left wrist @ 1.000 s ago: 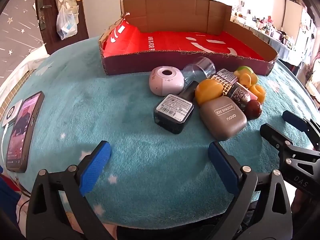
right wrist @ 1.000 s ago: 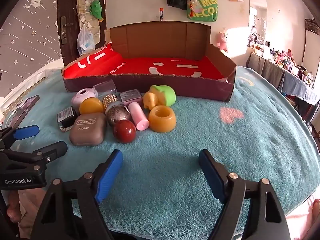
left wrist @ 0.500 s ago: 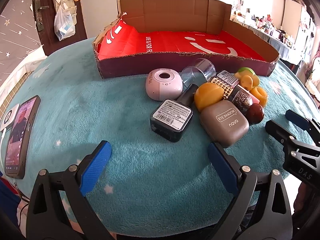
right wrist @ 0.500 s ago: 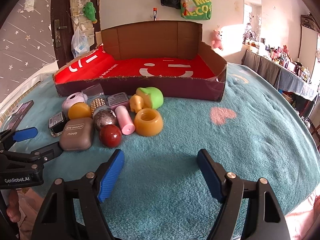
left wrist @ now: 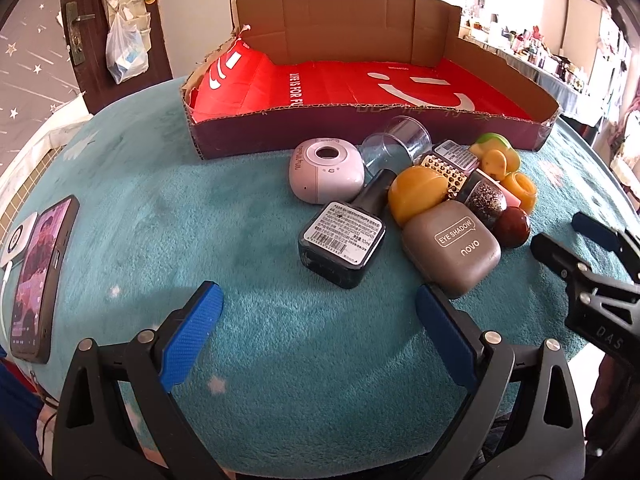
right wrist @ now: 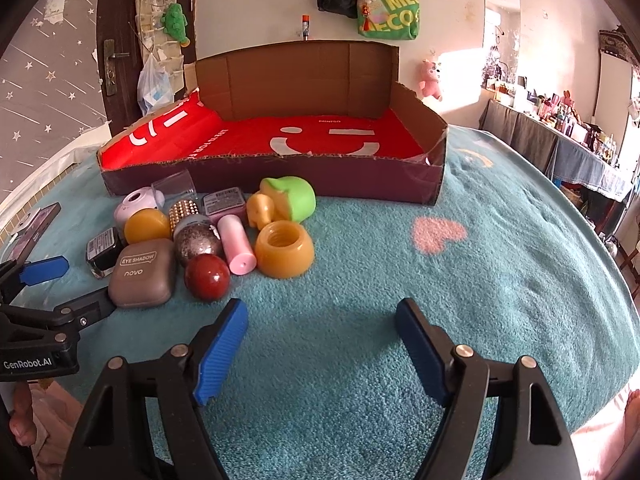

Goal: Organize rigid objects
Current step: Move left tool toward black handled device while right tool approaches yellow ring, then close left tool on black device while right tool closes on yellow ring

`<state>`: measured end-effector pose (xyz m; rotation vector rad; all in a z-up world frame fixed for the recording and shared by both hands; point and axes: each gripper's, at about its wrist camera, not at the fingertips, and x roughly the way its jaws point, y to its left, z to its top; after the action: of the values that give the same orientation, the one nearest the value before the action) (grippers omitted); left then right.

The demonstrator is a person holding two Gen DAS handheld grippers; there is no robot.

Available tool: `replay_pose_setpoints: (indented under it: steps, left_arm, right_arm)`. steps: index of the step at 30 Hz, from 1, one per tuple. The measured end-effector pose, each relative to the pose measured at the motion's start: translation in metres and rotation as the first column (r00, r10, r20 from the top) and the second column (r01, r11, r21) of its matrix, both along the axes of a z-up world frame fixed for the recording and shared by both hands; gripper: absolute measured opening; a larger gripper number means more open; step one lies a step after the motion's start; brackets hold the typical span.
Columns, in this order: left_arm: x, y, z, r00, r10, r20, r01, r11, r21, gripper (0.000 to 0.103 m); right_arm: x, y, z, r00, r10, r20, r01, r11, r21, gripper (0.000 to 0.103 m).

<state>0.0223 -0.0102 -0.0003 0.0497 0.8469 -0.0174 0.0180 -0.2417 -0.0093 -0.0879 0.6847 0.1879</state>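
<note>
Left wrist view had teal blanket (left wrist: 168,184) under cardboard box (left wrist: 360,128), empty, then left gripper (left wrist: 320,320) and right gripper (right wrist: 320,336) both spread wide holding nothing, then object cluster just before box: eye shadow case (left wrist: 452,252), black bottle (left wrist: 344,240), red ball (right wrist: 207,277).

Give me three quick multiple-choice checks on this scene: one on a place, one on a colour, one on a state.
1. Where is the phone?
A. In the box
B. On the blanket, left of the pile
C. Between the jaws

2. What colour is the box floor?
A. Red
B. Green
C. Blue

3. How is the right gripper?
A. Shut on the ball
B. Open, empty
C. Shut on nothing

Answers: 1 B, it lies at the left edge in the left wrist view. 2 A, red lining with white marks. 3 B, only blanket shows between its jaws.
</note>
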Motion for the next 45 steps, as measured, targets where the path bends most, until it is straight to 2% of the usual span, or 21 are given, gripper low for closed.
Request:
replay_pose_setpoints:
  steps: [4, 10, 13, 15, 18, 20, 21, 22, 23, 25, 27, 31, 34, 45]
  left_arm:
    - [0.006, 0.001, 0.000, 1.000, -0.007, -0.010, 0.007, 1.000, 0.003, 0.100]
    - [0.019, 0.004, -0.001, 0.998, -0.015, -0.058, 0.017, 0.999, 0.037, 0.099]
    - [0.024, 0.006, 0.000, 0.998, -0.013, -0.054, 0.014, 1.000, 0.027, 0.098]
    - [0.026, 0.005, 0.001, 0.999, -0.019, -0.039, 0.020, 1.000, 0.020, 0.094]
    - [0.029, 0.002, 0.004, 0.999, -0.043, -0.024, 0.043, 0.999, 0.013, 0.079]
    - [0.029, -0.003, 0.006, 0.998, -0.067, -0.009, 0.067, 0.998, 0.017, 0.061]
    - [0.029, -0.005, 0.007, 0.997, -0.077, -0.010, 0.078, 0.997, 0.019, 0.057]
    - [0.029, -0.007, 0.008, 0.996, -0.087, -0.008, 0.087, 0.996, 0.025, 0.048]
    - [0.028, -0.011, 0.008, 0.995, -0.097, -0.004, 0.097, 0.995, 0.039, 0.044]
    - [0.025, -0.016, 0.010, 0.995, -0.097, 0.019, 0.095, 0.992, 0.083, 0.040]
    - [0.022, -0.017, 0.011, 0.994, -0.101, 0.037, 0.098, 0.991, 0.088, 0.040]
    - [0.018, -0.009, 0.015, 0.995, -0.099, 0.017, 0.098, 0.994, 0.044, 0.040]
    - [0.016, -0.005, 0.019, 0.995, -0.101, 0.007, 0.101, 0.994, 0.031, 0.040]
    - [0.019, -0.009, 0.051, 0.985, -0.128, 0.114, 0.127, 0.992, 0.015, 0.038]
  right_arm:
    - [0.007, -0.001, 0.002, 1.000, -0.014, -0.019, 0.013, 0.999, -0.040, 0.079]
    - [0.026, 0.000, 0.004, 0.999, 0.004, -0.041, -0.005, 0.999, -0.038, 0.079]
    - [0.032, 0.008, 0.003, 0.998, 0.029, -0.047, -0.032, 0.998, -0.062, 0.079]
    - [0.035, 0.012, 0.003, 0.999, 0.038, -0.036, -0.040, 0.996, -0.080, 0.079]
    - [0.042, 0.015, 0.004, 0.998, 0.052, -0.046, -0.056, 0.994, -0.089, 0.079]
    - [0.046, 0.016, 0.005, 0.997, 0.059, -0.054, -0.064, 0.994, -0.091, 0.078]
    - [0.048, 0.018, 0.006, 0.996, 0.066, -0.056, -0.071, 0.993, -0.099, 0.076]
    - [0.050, 0.019, 0.007, 0.995, 0.076, -0.059, -0.082, 0.991, -0.109, 0.072]
    - [0.051, 0.021, 0.007, 0.994, 0.090, -0.063, -0.097, 0.989, -0.113, 0.069]
    - [0.051, 0.024, 0.008, 0.991, 0.115, -0.073, -0.123, 0.986, -0.109, 0.053]
    - [0.049, 0.028, 0.008, 0.987, 0.142, -0.074, -0.149, 0.985, -0.092, 0.041]
    - [0.044, 0.032, 0.006, 0.988, 0.142, -0.069, -0.148, 0.984, -0.099, 0.040]
    - [0.042, 0.028, 0.009, 0.989, 0.125, -0.079, -0.129, 0.990, -0.057, 0.040]
    - [0.035, 0.022, 0.051, 0.990, 0.138, -0.009, -0.138, 0.990, 0.037, 0.040]
